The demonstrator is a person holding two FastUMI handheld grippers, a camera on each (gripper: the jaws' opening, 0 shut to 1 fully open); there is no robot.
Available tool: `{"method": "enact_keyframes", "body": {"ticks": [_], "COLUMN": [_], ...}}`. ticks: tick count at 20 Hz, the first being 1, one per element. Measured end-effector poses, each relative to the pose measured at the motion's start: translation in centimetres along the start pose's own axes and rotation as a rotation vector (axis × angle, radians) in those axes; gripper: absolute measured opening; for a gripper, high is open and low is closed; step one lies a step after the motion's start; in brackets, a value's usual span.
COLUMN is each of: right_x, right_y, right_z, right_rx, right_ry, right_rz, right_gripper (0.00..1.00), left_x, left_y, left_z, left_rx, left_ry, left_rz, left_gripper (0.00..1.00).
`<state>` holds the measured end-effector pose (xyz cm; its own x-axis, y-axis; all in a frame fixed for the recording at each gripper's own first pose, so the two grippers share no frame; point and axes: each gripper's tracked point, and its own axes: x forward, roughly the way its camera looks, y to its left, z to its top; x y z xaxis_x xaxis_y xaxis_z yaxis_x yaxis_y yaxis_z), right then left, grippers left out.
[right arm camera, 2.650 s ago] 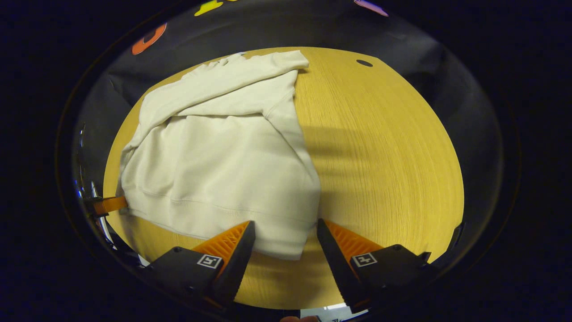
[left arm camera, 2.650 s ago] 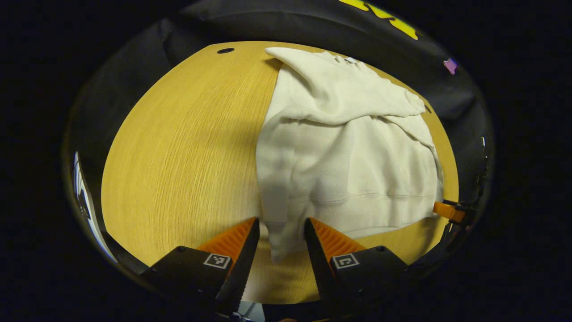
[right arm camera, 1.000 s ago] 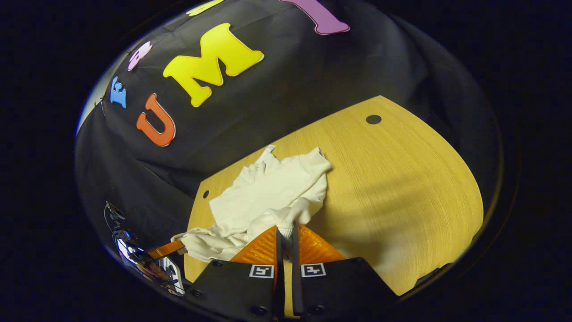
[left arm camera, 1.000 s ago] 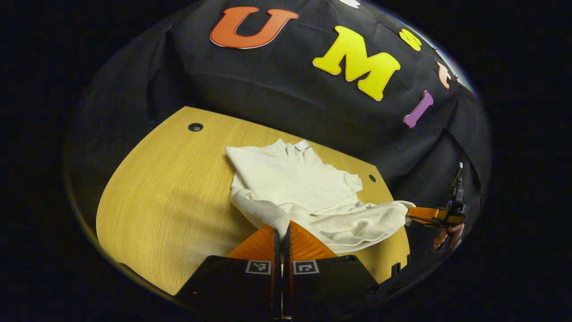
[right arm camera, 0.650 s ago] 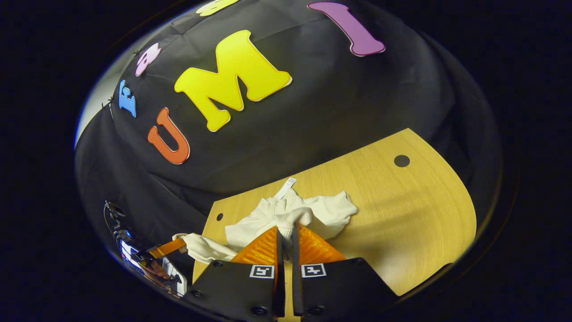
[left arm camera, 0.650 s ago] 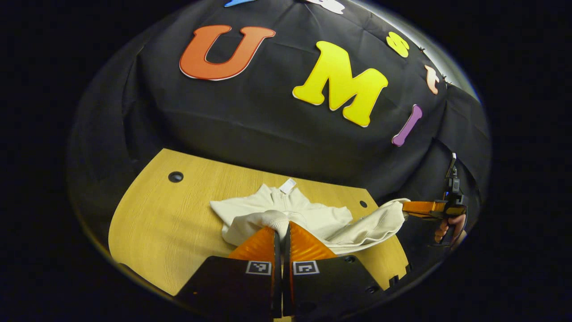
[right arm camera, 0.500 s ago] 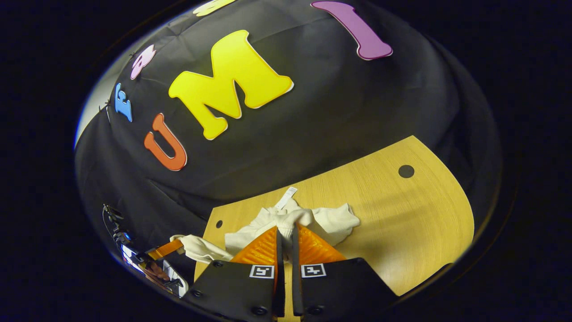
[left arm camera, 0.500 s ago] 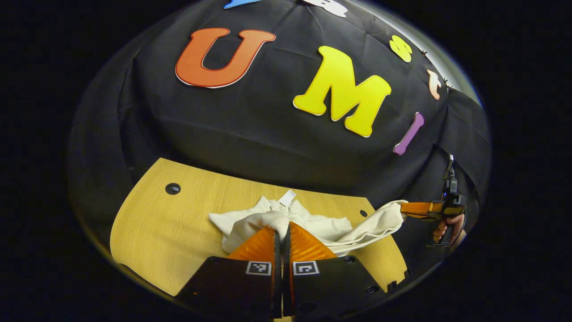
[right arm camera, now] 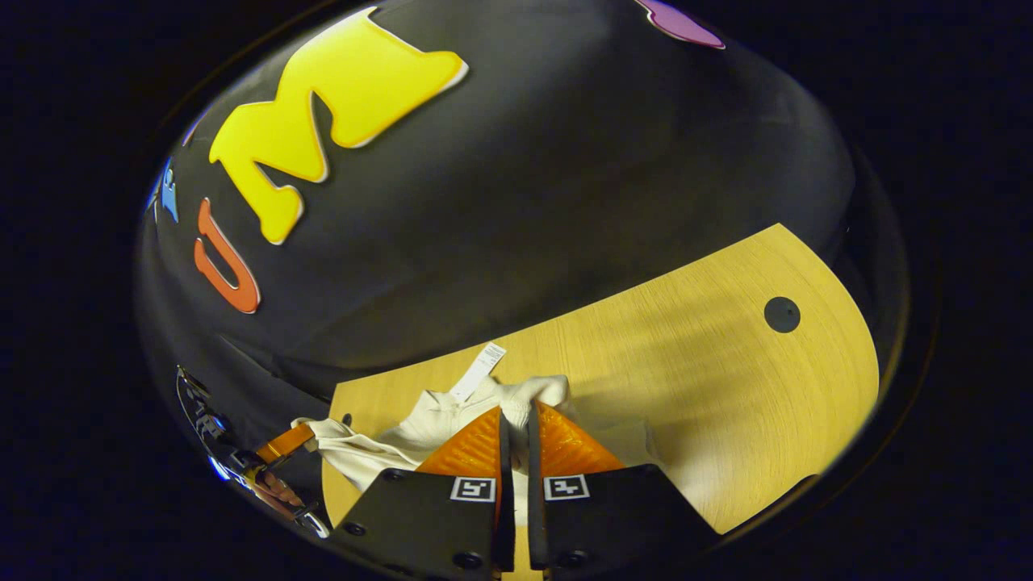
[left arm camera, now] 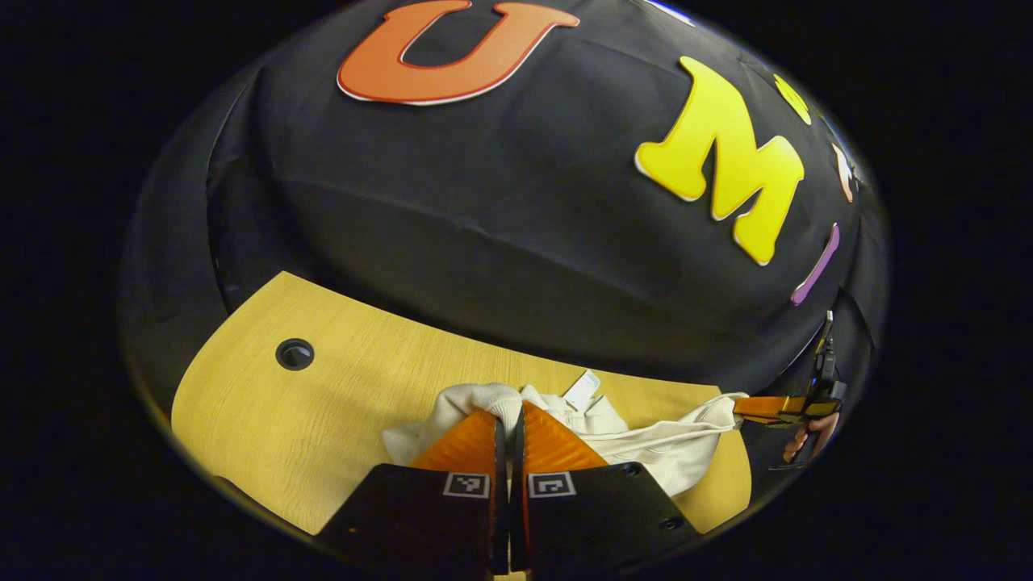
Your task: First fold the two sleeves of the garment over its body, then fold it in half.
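Garment [left arm camera: 646, 440]: cream sweatshirt, bunched on the far part of the wooden table [left arm camera: 339, 403], close to the black cloth wall. A white neck tag [left arm camera: 581, 390] stands up from the collar; in the right gripper view the same tag [right arm camera: 478, 371] points toward the wall. One edge of the fabric is lifted and stretched between the two grippers, with the rest heaped beneath it.

Left gripper [left arm camera: 508, 420]: orange ribbed fingers pressed together, a rolled fold of the garment's edge pinched at their tips. In the right gripper view it appears farther off at lower left [right arm camera: 282, 444], clamped on the other end of the cloth, with a hand [right arm camera: 278, 488] below it.

Right gripper [right arm camera: 516, 420]: fingers likewise closed on a fold of cream fabric [right arm camera: 524, 395]. In the left gripper view it sits at the far right [left arm camera: 763, 406], gripping the stretched edge, held by a hand [left arm camera: 807, 436].

Table: light wood grain, with a round dark cable hole [left arm camera: 294, 354] near one corner; another hole [right arm camera: 781, 314] in the right gripper view.
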<state>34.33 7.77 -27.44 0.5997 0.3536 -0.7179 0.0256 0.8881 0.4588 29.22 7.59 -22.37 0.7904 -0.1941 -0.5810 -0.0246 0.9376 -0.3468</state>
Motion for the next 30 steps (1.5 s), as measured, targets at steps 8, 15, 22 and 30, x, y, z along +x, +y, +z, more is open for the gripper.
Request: {"method": "enact_keyframes", "body": {"ticks": [8, 15, 22, 30], "right_x": [7.7, 5.7, -4.1, -24.1], "right_y": [-2.7, -3.8, -0.2, 11.7], "right_z": [-1.7, 0.0, 0.1, 0.8], "right_rx": [-0.111, -0.157, -0.254, -0.454], "right_ry": [-0.037, -0.166, -0.326, -0.650], "right_rz": [-0.115, -0.195, -0.203, -0.102], "right_gripper": [0.11, 0.45, 0.93, 0.93], "left_x": [8.4, 6.1, -3.6, -22.8], "left_y": [3.2, 3.9, 2.3, -6.9], "left_z": [-4.3, 0.3, 5.7, 14.0], "left_rx": [0.107, 0.164, 0.155, 0.300], "left_ry": [0.051, -0.081, -0.219, -0.516], "left_rz": [0.068, 0.147, 0.192, 0.138], "left_gripper": [0.07, 0.99, 0.97, 0.97]}}
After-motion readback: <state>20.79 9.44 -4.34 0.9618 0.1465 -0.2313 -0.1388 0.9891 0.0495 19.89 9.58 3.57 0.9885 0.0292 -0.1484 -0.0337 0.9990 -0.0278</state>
